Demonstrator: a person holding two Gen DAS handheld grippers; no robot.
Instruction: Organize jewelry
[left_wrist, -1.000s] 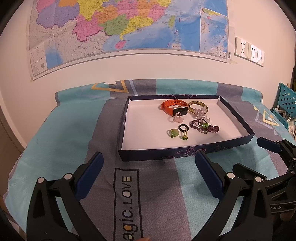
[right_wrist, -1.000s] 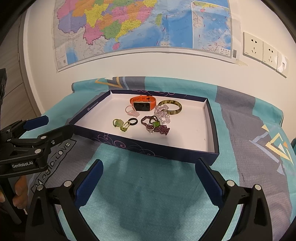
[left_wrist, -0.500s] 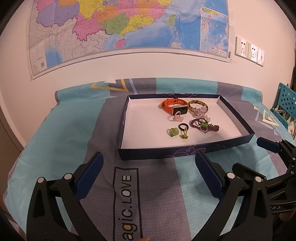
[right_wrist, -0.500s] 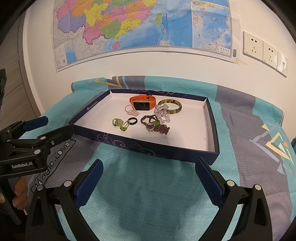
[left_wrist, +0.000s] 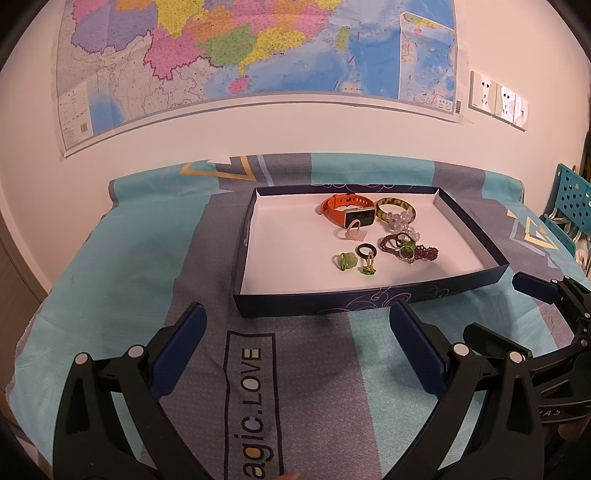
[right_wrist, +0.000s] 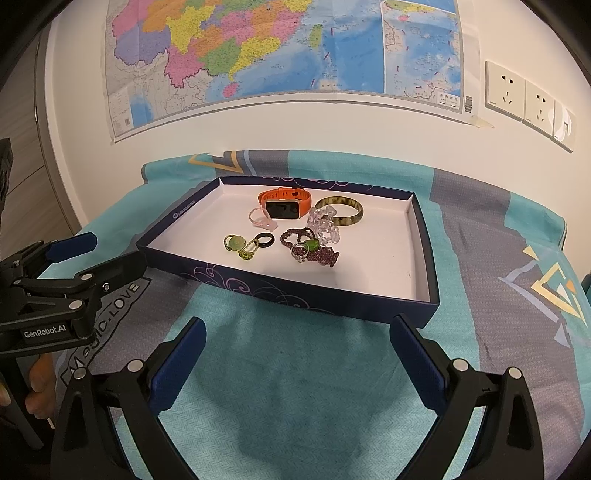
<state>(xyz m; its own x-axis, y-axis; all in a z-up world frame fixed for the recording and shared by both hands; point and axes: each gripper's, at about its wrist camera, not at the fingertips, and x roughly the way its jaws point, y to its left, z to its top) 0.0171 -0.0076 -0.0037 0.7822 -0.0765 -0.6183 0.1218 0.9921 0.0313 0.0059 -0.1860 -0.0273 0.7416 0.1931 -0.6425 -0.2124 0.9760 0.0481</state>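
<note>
No visible change since a second ago: both grippers (left_wrist: 295, 349) (right_wrist: 293, 360) wide, empty; jewelry (right_wrist: 291, 229) clustered toward tray's (right_wrist: 295, 295) far edge.

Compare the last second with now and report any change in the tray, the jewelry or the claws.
Nothing visibly changed. Both claws, left and right, hang open and empty short of the tray; the orange watch and the other jewelry lie as before.
</note>
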